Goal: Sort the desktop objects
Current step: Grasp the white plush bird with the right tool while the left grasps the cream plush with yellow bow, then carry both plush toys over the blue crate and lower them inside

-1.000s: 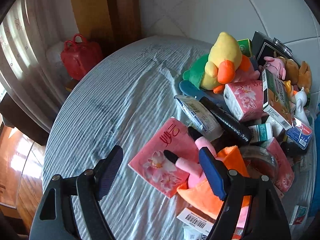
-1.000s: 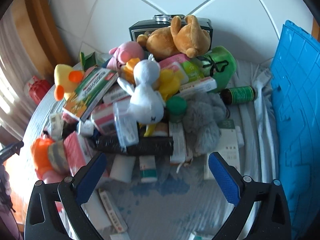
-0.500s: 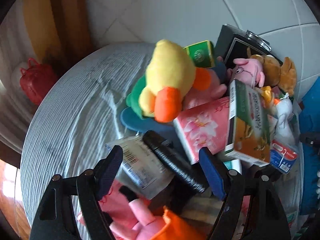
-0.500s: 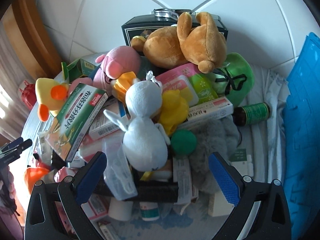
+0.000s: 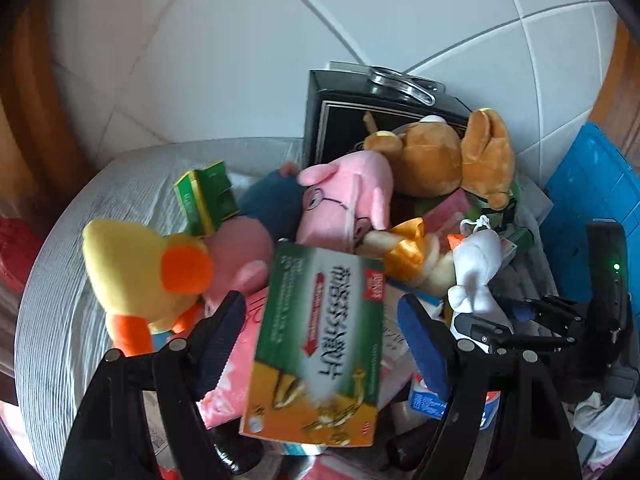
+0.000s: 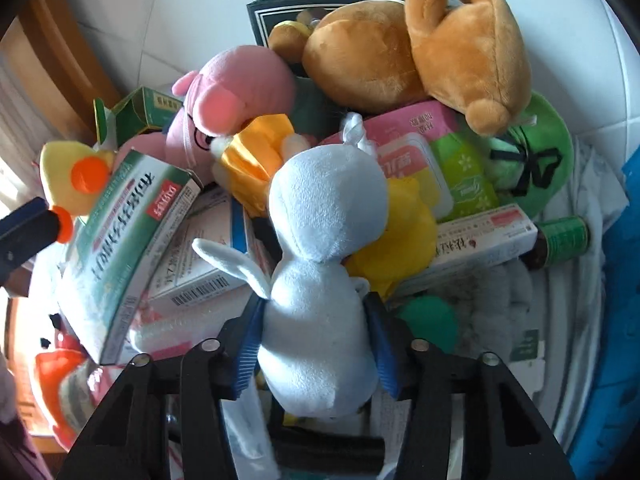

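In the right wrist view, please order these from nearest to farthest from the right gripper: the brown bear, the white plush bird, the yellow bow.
1. White plush bird, between the fingers of the right gripper.
2. Yellow bow, just beyond the bird's head, slightly left.
3. Brown bear, atop the pile, at the back.

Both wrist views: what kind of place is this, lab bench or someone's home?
Likely a home: a round table under a striped cloth, against a white tiled wall, with wooden trim alongside. The clutter is domestic: plush toys such as a brown bear, plus a medicine box.
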Action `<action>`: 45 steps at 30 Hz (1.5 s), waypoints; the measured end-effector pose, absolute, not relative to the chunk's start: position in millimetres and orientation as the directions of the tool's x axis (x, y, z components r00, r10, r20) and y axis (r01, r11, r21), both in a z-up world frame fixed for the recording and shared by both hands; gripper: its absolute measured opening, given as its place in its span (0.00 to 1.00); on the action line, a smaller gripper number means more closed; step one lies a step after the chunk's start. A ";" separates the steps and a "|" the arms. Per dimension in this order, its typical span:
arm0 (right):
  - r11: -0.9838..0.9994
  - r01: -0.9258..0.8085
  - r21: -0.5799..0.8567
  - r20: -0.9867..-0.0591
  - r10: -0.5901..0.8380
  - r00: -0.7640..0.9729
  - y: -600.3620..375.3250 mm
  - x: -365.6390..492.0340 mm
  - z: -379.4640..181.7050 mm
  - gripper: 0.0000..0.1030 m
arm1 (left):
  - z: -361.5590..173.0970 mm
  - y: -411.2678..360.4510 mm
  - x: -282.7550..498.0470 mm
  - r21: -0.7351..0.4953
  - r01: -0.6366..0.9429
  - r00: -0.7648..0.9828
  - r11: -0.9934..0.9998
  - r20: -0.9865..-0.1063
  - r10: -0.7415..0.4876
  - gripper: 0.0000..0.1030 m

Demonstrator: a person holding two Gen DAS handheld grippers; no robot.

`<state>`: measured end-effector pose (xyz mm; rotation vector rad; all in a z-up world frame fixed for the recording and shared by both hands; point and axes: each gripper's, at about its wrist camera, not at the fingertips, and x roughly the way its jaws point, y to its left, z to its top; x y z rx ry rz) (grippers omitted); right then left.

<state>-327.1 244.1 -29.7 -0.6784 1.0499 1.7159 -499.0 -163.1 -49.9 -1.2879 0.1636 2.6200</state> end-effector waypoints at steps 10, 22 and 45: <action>-0.008 -0.931 0.365 -0.758 0.577 -0.303 197.0 -223.7 -10.5 0.47 | -89.4 -68.6 -539.9 0.057 -0.346 -0.498 -0.937 -0.857 0.132 0.76; 0.033 -0.916 0.400 -0.772 0.550 -0.317 196.2 -199.1 -37.7 0.48 | -147.2 -61.2 -574.6 0.115 -0.289 -0.384 -0.951 -0.923 0.005 0.65; -0.080 -0.909 0.409 -0.589 0.738 -0.330 136.2 -209.2 44.8 0.48 | 15.4 -98.9 -423.2 0.065 -0.555 -0.657 -0.830 -0.646 0.389 0.27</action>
